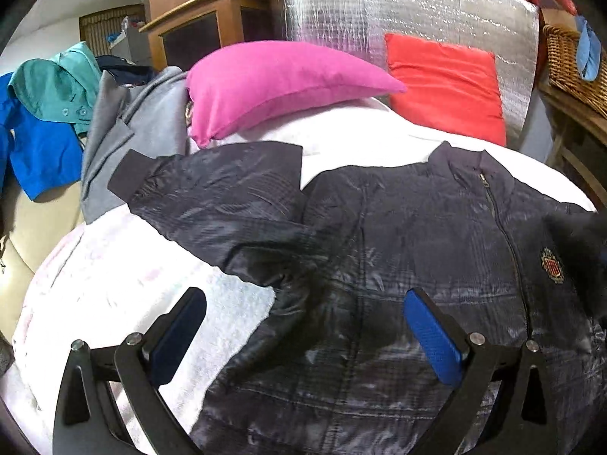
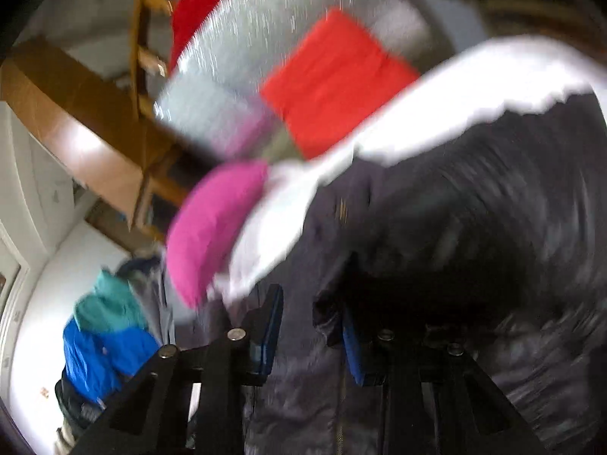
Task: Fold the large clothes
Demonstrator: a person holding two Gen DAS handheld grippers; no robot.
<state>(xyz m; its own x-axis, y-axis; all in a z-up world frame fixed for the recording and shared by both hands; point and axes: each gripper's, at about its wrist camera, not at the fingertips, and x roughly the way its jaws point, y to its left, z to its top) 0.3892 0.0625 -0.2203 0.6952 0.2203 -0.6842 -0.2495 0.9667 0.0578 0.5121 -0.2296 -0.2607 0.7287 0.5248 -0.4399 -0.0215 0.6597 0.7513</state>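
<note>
We see the left wrist view evenly bright and sharp, with glare on the far silver foil panel [image 1: 409, 19], while the right wrist view is smeared by motion blur, both bowed at the edges.

Left claw [image 1: 303, 326] is spread wide open: black linkage arms with blue rubber pads, one pad [image 1: 178, 335] down at 7 o'clock, the other at about 5, nothing between them, pointing forward and slightly down. Right claw [image 2: 309, 330] is rolled hard to one side, its view all blurry. Its blue pads [image 2: 271, 335] sit close together with dark fabric in the gap, but I can't tell if they're actually pinching.
</note>
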